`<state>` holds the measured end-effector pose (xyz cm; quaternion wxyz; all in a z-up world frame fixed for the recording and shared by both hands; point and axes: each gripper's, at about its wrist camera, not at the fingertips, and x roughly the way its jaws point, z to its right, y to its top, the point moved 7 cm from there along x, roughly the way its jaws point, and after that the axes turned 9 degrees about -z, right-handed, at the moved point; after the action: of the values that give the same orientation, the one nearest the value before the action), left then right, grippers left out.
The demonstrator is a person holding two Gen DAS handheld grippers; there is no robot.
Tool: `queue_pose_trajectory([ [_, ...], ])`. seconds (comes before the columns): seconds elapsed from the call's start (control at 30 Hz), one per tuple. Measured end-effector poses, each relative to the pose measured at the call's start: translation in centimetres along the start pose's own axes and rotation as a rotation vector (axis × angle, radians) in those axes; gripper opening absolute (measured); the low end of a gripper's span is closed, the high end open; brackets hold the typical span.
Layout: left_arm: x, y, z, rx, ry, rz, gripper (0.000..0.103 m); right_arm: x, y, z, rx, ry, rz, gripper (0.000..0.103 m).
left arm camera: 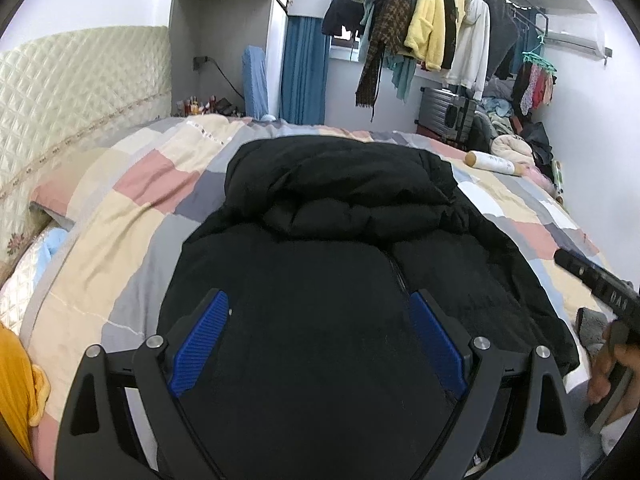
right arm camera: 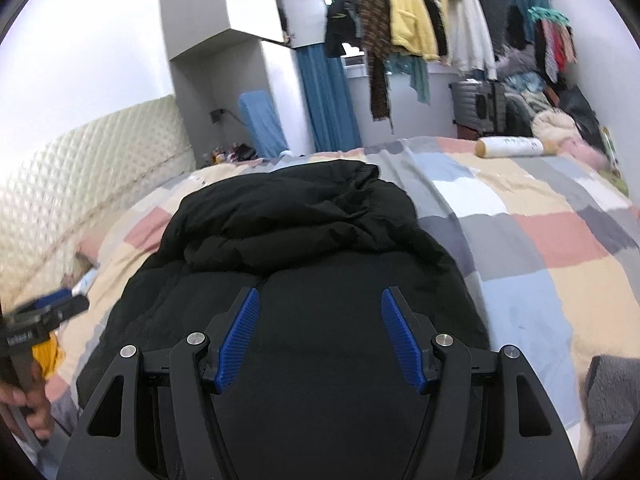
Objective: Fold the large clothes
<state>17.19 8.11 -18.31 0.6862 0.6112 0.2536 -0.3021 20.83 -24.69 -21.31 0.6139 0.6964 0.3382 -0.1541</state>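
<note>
A large black puffer jacket (left arm camera: pixel 340 216) lies folded on the patchwork bed, hood end bunched at the far side. It also shows in the right wrist view (right arm camera: pixel 296 216). My left gripper (left arm camera: pixel 320 300) is open just above the jacket's near part, blue pads spread wide and empty. My right gripper (right arm camera: pixel 320 298) is open above the same jacket, nothing between its pads. The right gripper also shows at the right edge of the left wrist view (left arm camera: pixel 600 284). The left gripper shows at the left edge of the right wrist view (right arm camera: pixel 48 312).
The patchwork quilt (left arm camera: pixel 140 216) covers the bed, with a quilted cream headboard (left arm camera: pixel 72 88) on the left. A white bottle (left arm camera: pixel 494 163) lies at the far right of the bed. A rack of hanging clothes (left arm camera: pixel 432 20), a suitcase (left arm camera: pixel 448 114) and a clothes pile stand behind. A yellow garment (left arm camera: pixel 16 380) lies near left.
</note>
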Motion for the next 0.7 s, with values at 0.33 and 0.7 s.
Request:
queue_pose_trajectory([
  [0.33, 0.5, -3.0, -3.4, -0.102, -0.084, -0.198, 0.092, -1.7, -0.3, 5.8, 0.178, 0.119, -0.186, 0.063],
  [0.7, 3.1, -6.9, -10.5, -0.297, -0.113, -0.577, 0.092, 0.8, -6.3, 12.5, 0.338, 0.203, -0.606, 0.063],
])
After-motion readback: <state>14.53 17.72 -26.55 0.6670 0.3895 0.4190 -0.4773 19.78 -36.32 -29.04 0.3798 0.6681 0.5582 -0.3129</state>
